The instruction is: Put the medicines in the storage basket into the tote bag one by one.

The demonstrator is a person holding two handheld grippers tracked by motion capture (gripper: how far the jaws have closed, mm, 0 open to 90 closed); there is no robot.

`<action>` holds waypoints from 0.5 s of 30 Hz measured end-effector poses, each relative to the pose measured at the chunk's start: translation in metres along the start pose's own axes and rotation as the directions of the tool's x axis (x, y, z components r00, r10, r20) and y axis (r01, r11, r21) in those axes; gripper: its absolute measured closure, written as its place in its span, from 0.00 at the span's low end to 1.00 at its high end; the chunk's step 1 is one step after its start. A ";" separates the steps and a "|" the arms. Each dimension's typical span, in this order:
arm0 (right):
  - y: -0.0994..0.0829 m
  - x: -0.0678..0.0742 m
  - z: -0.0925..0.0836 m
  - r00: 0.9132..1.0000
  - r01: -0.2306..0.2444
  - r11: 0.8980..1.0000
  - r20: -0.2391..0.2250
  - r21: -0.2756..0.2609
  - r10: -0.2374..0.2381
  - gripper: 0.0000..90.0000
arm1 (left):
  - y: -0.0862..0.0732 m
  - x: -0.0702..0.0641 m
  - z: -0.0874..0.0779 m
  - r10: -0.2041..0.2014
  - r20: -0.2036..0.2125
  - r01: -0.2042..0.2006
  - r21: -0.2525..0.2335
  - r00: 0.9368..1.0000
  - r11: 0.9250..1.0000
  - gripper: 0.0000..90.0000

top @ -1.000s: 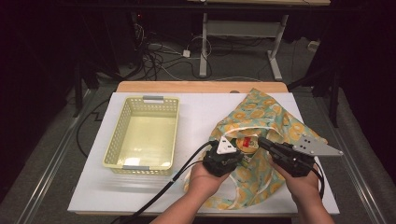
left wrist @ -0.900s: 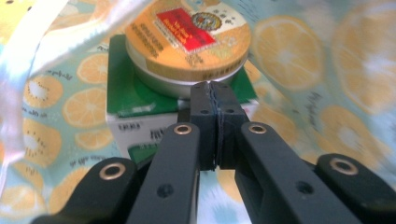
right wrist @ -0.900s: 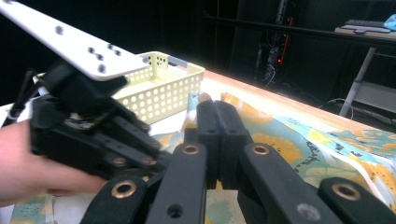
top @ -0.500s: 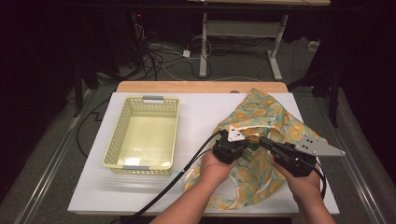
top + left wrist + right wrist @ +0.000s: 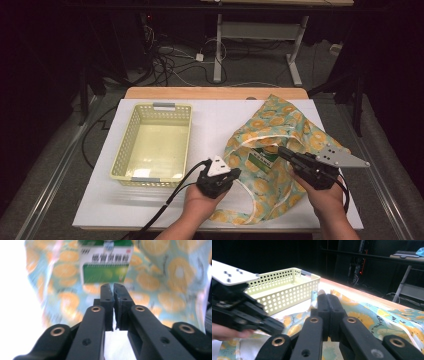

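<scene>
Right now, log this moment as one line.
left gripper: jaws shut, empty, at bag mouth | right gripper: jaws shut on fabric bag | green box: inside bag | basket: empty

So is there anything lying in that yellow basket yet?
No, the yellow basket shows a bare floor in the high view, while the green box lies in the orange-print bag.

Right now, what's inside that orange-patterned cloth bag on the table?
A green and white box shows in the mouth of the cloth bag, printed face up. Anything deeper in the bag is covered by the fabric folds, so I cannot tell.
</scene>
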State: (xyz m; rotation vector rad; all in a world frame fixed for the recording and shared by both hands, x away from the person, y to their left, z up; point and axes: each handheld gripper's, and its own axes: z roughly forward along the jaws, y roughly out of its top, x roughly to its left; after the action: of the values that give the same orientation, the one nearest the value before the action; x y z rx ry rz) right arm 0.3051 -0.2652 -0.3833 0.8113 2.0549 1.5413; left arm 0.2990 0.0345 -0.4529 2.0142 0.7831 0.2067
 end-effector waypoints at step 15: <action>-0.003 0.002 0.004 1.000 0.014 1.000 0.004 0.022 -0.014 1.00 | -0.054 -0.004 -0.044 -0.002 -0.057 0.005 0.054 0.998 0.999 0.33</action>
State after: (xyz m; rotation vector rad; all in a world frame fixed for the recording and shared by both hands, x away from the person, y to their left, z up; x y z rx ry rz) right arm 0.3057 -0.2613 -0.3872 0.8062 2.0733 1.5113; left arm 0.2530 0.0831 -0.4721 2.0654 0.8364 0.2444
